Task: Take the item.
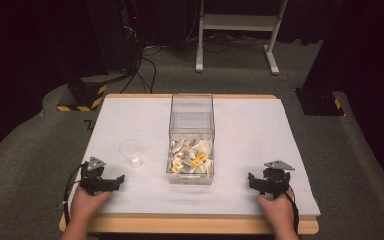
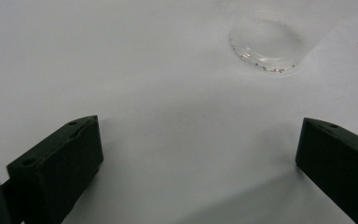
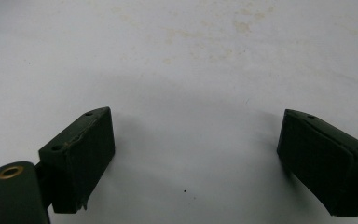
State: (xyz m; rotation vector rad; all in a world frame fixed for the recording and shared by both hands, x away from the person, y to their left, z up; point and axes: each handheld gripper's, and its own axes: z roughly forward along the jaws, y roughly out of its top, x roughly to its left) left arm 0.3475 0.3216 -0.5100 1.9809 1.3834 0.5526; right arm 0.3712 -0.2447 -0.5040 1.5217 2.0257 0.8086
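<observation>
A clear plastic box [image 1: 191, 135] stands in the middle of the white table [image 1: 250, 125], holding several small white and yellow packets [image 1: 190, 157]. Left of the box sits a small clear cup [image 1: 131, 153], seen upright and empty in the left gripper view [image 2: 265, 46]. My left gripper [image 1: 102, 181] rests near the front left of the table, open, with nothing between its jaws [image 2: 198, 154]. At the front right rests my right gripper [image 1: 267, 180], also open and holding nothing [image 3: 196, 149], over bare table.
Beyond the table's far edge is grey carpet with a white frame stand [image 1: 237, 30], black cables [image 1: 145, 70] and a black-and-yellow striped base [image 1: 82, 95]. The table's wooden front edge [image 1: 190, 225] lies just below both hands.
</observation>
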